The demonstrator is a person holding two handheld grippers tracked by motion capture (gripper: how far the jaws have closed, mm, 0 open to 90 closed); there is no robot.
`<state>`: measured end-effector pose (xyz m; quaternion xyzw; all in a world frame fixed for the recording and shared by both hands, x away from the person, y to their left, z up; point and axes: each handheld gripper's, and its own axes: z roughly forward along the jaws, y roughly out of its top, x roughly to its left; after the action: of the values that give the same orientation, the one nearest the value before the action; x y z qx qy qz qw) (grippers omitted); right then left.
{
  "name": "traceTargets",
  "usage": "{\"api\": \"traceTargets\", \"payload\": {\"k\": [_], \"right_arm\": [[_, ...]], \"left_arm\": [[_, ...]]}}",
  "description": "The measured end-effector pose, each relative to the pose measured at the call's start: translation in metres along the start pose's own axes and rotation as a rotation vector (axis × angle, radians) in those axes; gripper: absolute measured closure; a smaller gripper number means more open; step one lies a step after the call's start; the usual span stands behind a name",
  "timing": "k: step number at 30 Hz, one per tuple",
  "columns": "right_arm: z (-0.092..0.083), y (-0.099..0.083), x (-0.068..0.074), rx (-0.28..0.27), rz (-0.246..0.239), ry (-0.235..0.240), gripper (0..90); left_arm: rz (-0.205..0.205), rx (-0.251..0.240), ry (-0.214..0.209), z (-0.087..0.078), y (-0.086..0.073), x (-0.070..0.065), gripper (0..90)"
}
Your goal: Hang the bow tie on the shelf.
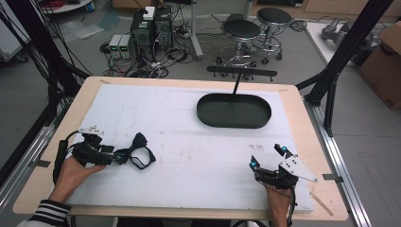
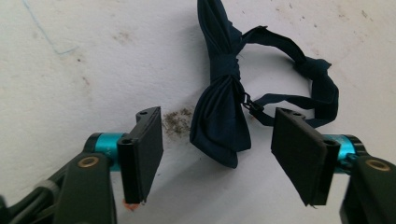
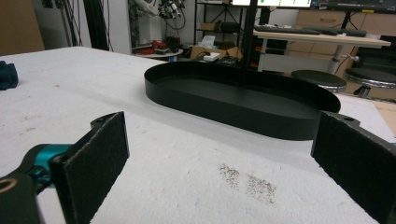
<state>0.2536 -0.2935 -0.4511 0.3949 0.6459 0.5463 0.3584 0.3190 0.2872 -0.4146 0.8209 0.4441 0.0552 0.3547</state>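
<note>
A dark navy bow tie point(image 1: 135, 152) with its looped strap lies on the white mat at the left. My left gripper point(image 1: 118, 156) is open right at it. In the left gripper view the bow tie point(image 2: 222, 93) has its lower wing between the two spread pads, touching neither, and the left gripper point(image 2: 217, 147) sits low over the mat. My right gripper point(image 1: 268, 157) stands open near the front right of the mat with nothing between its jaws. In the right gripper view the right gripper point(image 3: 219, 158) faces a black oval tray point(image 3: 233, 109) ahead.
The black oval tray point(image 1: 234, 122) sits at the back middle of the white mat point(image 1: 189, 165), with a thin black post point(image 1: 235, 85) rising from it. Stools, computers and cables stand on the floor beyond the table. A cardboard box point(image 1: 385, 61) is at the far right.
</note>
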Motion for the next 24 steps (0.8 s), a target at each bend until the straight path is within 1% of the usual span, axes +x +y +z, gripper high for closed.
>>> {"api": "traceTargets", "payload": {"k": [1, 3, 4, 5, 6, 7, 10, 12, 14, 16, 20, 22, 23, 24], "right_arm": [[0.000, 0.000, 0.000, 0.000, 0.000, 0.000, 3.1], [0.000, 0.000, 0.000, 0.000, 0.000, 0.000, 3.1], [0.000, 0.000, 0.000, 0.000, 0.001, -0.001, 3.1], [0.000, 0.000, 0.000, 0.000, 0.000, -0.001, 3.1], [0.000, 0.000, 0.000, -0.001, 0.001, -0.001, 3.1], [0.000, 0.000, 0.000, -0.001, 0.001, -0.001, 3.1], [0.000, 0.000, 0.000, 0.000, 0.001, -0.001, 3.1], [0.000, 0.000, 0.000, -0.001, -0.001, -0.002, 3.1], [0.000, 0.000, 0.000, -0.002, -0.002, -0.002, 3.1], [0.000, 0.000, 0.000, -0.003, -0.003, -0.003, 3.1], [0.000, 0.000, 0.000, -0.002, -0.003, -0.004, 3.1], [0.000, 0.000, -0.001, -0.003, -0.003, -0.003, 3.1], [0.000, 0.000, 0.000, 0.000, 0.002, -0.002, 3.1], [0.000, 0.000, -0.001, -0.003, -0.003, -0.003, 3.1]], "left_arm": [[0.004, 0.004, -0.001, 0.001, 0.000, 0.000, 38.1], [0.006, 0.007, 0.004, 0.003, -0.001, 0.000, 38.2], [-0.003, 0.010, 0.005, 0.004, -0.001, -0.001, 38.2], [-0.003, 0.010, 0.005, 0.004, -0.001, -0.001, 38.2], [-0.006, 0.021, 0.003, 0.005, -0.002, 0.000, 39.0], [0.002, 0.030, -0.003, 0.006, -0.002, 0.000, 41.0], [0.009, 0.028, -0.008, 0.007, -0.002, -0.002, 45.2], [0.011, 0.033, -0.014, 0.008, -0.002, -0.002, 49.2], [0.022, 0.047, -0.006, 0.010, -0.002, -0.003, 52.8], [0.029, 0.048, -0.007, 0.011, -0.002, -0.004, 58.6], [0.036, 0.044, -0.004, 0.011, -0.002, -0.005, 68.2], [0.033, 0.042, -0.021, 0.011, -0.003, -0.005, 74.6], [0.031, 0.037, -0.017, 0.011, -0.003, -0.006, 76.0], [0.033, 0.036, -0.015, 0.011, -0.004, -0.006, 76.9]]}}
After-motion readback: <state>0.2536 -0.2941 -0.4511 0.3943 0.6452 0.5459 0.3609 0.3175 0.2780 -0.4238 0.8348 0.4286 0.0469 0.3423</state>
